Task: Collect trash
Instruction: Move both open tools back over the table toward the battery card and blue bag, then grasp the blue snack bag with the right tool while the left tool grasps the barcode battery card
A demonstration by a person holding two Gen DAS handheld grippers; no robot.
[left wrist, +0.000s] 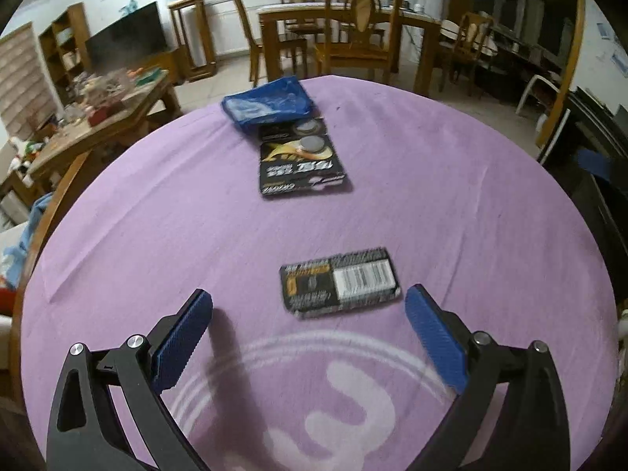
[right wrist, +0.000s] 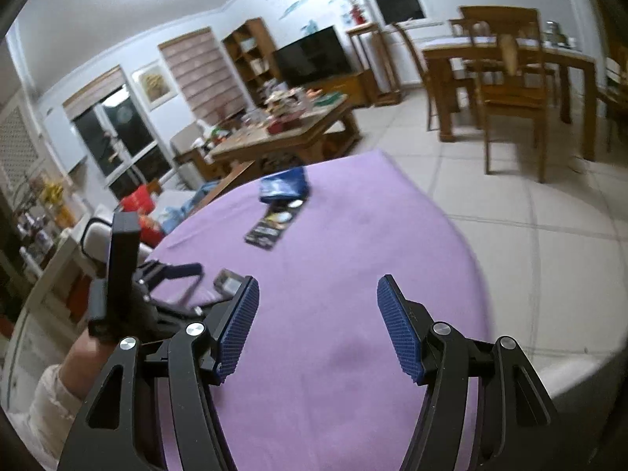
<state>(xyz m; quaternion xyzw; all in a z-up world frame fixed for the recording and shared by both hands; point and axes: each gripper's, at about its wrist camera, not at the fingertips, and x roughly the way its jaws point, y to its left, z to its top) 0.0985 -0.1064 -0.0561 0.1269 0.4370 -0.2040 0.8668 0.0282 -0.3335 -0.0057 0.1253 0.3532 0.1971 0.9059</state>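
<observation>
Left tongs (left wrist: 308, 314) are hanging wide open, nothing between the pads, pitched down over the purple-covered table (left wrist: 490, 196). The barcode card pack (left wrist: 339, 287) is lying flat, face down, just beyond the fingertips and nearer the right pad, so it looks like the next pick. Flat card on cloth: probably needing an edge grab, since the pads can't get under it.

Further out, the button-cell blister pack (left wrist: 302, 157) is lying flat with its far end tucked against the blue wrapper (left wrist: 269, 104); both are well apart from the near pack.

Right tongs (right wrist: 318, 325) are also spread open and empty, angled over bare cloth near the table's right edge and pointing at no trash.
</observation>
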